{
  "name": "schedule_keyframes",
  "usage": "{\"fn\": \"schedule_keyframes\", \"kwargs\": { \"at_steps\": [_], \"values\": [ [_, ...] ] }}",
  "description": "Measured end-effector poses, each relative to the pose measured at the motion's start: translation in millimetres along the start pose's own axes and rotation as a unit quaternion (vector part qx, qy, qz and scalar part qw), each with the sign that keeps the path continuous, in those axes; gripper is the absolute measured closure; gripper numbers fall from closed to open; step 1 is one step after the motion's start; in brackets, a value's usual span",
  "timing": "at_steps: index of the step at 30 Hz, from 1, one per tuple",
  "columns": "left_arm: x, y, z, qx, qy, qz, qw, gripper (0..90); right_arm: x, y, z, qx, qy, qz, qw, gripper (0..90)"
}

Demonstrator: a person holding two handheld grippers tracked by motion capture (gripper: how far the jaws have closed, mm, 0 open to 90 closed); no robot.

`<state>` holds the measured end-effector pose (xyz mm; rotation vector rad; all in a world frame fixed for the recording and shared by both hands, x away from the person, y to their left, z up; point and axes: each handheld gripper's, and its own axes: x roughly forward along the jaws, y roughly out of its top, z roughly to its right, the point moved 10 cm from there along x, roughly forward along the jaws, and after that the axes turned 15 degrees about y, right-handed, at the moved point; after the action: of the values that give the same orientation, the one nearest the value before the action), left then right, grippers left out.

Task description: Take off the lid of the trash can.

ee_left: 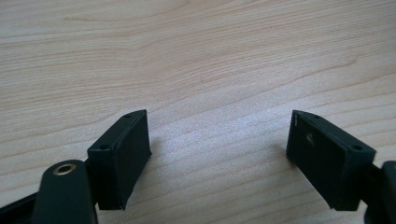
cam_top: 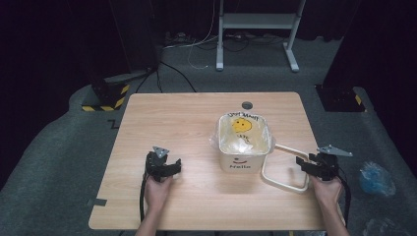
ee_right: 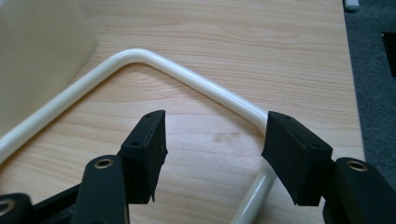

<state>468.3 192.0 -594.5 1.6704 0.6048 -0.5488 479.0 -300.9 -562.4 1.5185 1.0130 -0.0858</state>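
The handle [cam_top: 284,167], a cream-white bail of bent tube, lies flat on the table [cam_top: 162,113] to the right of its bucket, and the right gripper [cam_top: 314,169] sits at its outer right end with both jaws released. In the right gripper view the black jaws stand wide apart, with the right gripper [ee_right: 215,144] low over the wood: the handle [ee_right: 187,77] runs across just beyond the fingertips, bends at the right jaw and passes down close along that jaw's inner side, so the tube's corner lies just beside that pad while the left jaw stands clear of it over bare wood. Whether the right pad quite touches the tube cannot be told; nothing is pinched. The person's right hand holds this gripper from below in the high view, its cable trailing toward the table's right edge. Beyond the handle stands the bucket [cam_top: 244,142], white and square, lined with a clear bag, a yellow smiling face printed inside and lettering on its near wall; its pale wall [ee_right: 37,51] shows at the upper left of the right gripper view. Well apart, on the left half of the table, the left gripper [cam_top: 163,164] rests in the left hand, and its own view shows the left gripper [ee_left: 217,140] spread open over bare wood.
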Motion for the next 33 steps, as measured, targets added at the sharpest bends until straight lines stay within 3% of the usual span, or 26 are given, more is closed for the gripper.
{"fn": "schedule_keyframes", "kwargs": {
  "at_steps": [6, 15, 21, 33],
  "values": [
    [0.0, -0.3, -0.5, 0.0, 0.002, -0.001, 1.0, 21.4, 1.5, -4.8, -17.1, 0.007, 0.015, 0.018, 0.9997, 39.4],
    [0.3, -0.1, -0.7, -0.004, 0.004, -0.002, 1.0, 20.5, 4.9, -15.9, -35.0, -0.013, 0.004, 0.012, 0.9998, 39.5],
    [0.1, -0.3, -0.9, -0.004, 0.006, -0.002, 1.0, 20.5, 15.1, -15.1, -53.1, -0.026, 0.012, 0.015, 0.9995, 39.2],
    [0.4, -0.4, -1.1, -0.006, 0.008, -0.004, 0.9999, 19.9, 30.3, -26.7, -58.4, -0.03, -0.012, -0.011, 0.9994, 37.7]
  ]
}}
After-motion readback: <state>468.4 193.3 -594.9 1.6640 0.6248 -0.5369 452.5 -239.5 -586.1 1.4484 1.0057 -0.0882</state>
